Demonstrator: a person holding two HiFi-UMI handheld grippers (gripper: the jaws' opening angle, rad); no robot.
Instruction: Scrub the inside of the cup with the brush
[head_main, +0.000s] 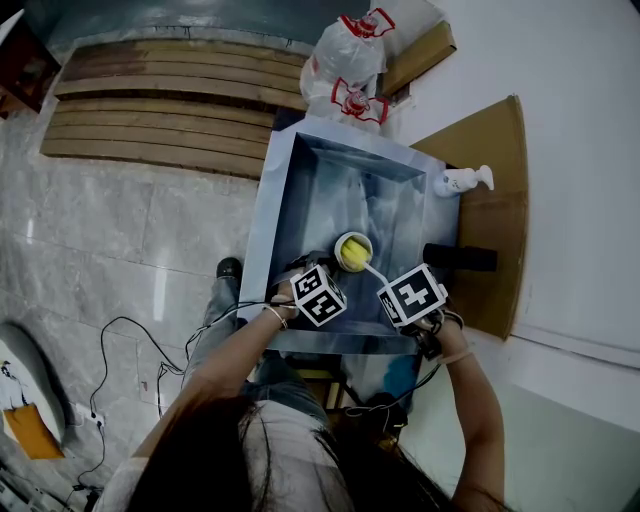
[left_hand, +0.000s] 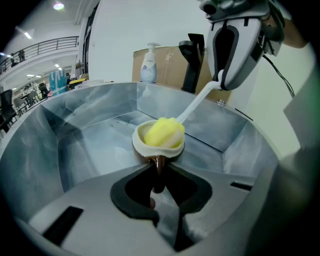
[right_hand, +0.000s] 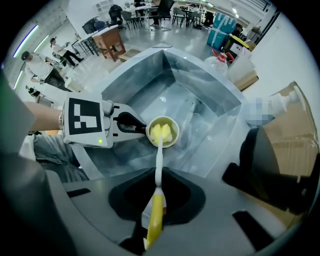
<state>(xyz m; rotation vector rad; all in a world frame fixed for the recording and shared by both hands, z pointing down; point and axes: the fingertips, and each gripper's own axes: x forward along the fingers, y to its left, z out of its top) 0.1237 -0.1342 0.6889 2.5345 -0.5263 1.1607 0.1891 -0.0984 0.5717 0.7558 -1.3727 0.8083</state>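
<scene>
A cream cup (head_main: 352, 250) is held over the steel sink (head_main: 300, 200), mouth tilted toward the right gripper. My left gripper (left_hand: 159, 187) is shut on the cup's brown handle (left_hand: 159, 166); its marker cube (head_main: 318, 295) sits just left of the cup. The brush's yellow sponge head (left_hand: 164, 131) fills the inside of the cup (right_hand: 163, 132). Its white shaft (right_hand: 159, 162) runs back to a yellow grip (right_hand: 155, 220), on which my right gripper (right_hand: 156, 210) is shut. In the head view the right gripper (head_main: 392, 287) is at the sink's near right.
A white soap dispenser (head_main: 462, 181) and a black faucet (head_main: 460, 257) stand on the sink's right edge. Cardboard (head_main: 498, 200) leans against the wall behind them. Plastic bags (head_main: 350, 60) lie beyond the sink, wooden slats (head_main: 170, 110) to the far left.
</scene>
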